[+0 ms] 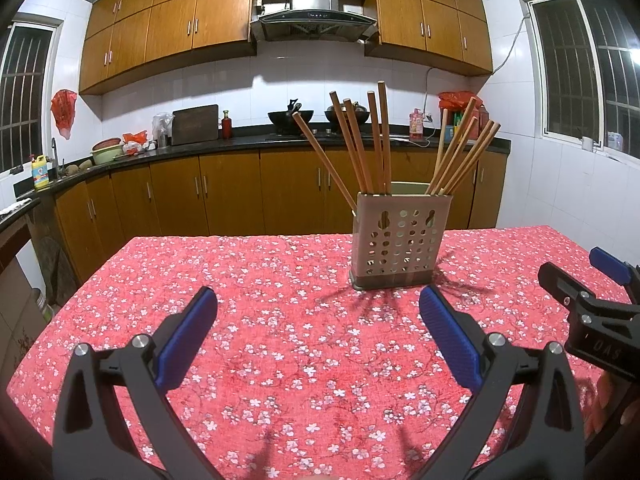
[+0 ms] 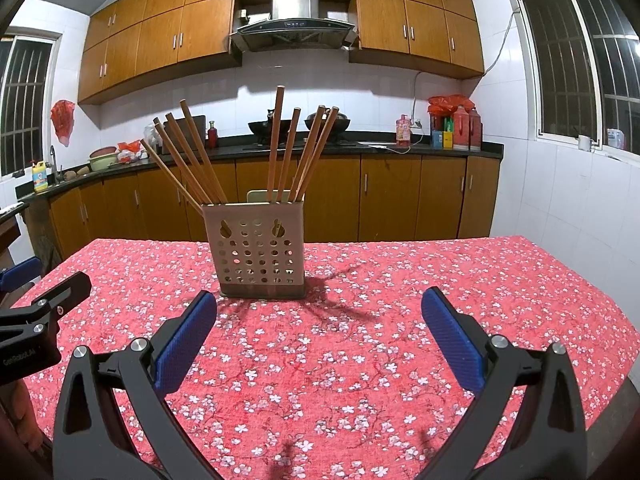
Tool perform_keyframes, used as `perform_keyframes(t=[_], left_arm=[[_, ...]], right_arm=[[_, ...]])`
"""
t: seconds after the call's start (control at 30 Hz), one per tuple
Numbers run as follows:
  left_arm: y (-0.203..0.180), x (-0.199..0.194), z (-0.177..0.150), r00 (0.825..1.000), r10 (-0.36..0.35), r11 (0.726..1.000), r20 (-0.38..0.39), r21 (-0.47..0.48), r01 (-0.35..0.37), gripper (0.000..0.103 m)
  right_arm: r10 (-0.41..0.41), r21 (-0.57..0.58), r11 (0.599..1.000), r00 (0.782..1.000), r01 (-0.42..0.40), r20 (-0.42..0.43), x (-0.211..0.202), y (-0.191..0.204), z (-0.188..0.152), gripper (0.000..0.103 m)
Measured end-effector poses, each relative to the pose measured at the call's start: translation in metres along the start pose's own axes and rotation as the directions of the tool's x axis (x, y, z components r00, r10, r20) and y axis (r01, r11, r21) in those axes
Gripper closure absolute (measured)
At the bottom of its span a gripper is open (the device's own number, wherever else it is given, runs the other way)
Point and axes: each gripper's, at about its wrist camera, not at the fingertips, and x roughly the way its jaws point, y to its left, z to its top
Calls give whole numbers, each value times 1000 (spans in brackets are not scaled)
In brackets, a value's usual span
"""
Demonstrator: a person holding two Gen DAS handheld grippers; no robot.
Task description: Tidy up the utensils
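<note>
From the left wrist we see our left gripper [image 1: 318, 302], jaws spread and empty, facing the perforated holder [image 1: 402, 240] of wooden chopsticks [image 1: 378, 140] upright on the floral surface [image 1: 248, 288]. From the right wrist, our right gripper [image 2: 319, 305] gapes likewise, empty.

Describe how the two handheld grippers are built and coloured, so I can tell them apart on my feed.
Both look alike: the left gripper and right gripper have matte black angular plastic arms with triangular cut-outs, silver round pivot bolts, and textured blue rectangular pads on the fingers. The right gripper's body shows small white lettering, as does the left gripper's body in the right wrist view. No cables or sleeves visible.
</note>
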Motion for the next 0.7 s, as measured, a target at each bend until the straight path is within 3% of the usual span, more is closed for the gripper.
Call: perform_keyframes(t=[0.7], left_arm=[[-4,2,-2,1000,-4,1000,-16,-4,3,4]], right_arm=[[0,3,1000,1000,1,-6,1,5,-3,2]])
